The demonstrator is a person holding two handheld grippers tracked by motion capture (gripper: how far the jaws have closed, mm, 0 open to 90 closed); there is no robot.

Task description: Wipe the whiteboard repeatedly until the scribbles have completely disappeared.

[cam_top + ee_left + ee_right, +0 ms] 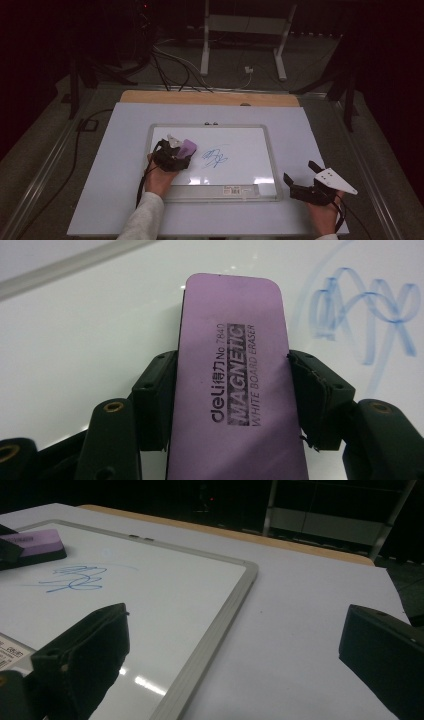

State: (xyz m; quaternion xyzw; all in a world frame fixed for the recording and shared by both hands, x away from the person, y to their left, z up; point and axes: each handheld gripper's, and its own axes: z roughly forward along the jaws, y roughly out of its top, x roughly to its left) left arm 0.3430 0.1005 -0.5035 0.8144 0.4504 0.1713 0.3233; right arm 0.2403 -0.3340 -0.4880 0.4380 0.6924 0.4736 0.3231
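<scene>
1. Purple and flat, the rectangular magnetic whiteboard eraser [235, 385] sits clamped between the two black jaws of the left gripper [172, 156], whose pads press on its long sides.
2. That eraser [188, 147] lies on the left half of the white, grey-framed whiteboard [260, 131], near the board's left edge, just left of the blue marker scribble [215, 158].
3. From the left gripper view, the blue marker scribble [367, 310] lies just beyond the eraser's far right corner, apart from it.
4. White sheet covering the table [110, 170] carries the whiteboard at its middle; a wooden strip [210, 98] shows along the table's far edge.
5. Off the board, near the table's near right corner, the right gripper [301, 179] rests in the person's hand with its jaws spread wide and nothing between them.
6. From the right gripper view, the whiteboard's frame corner [250, 570] lies between those open jaws.
</scene>
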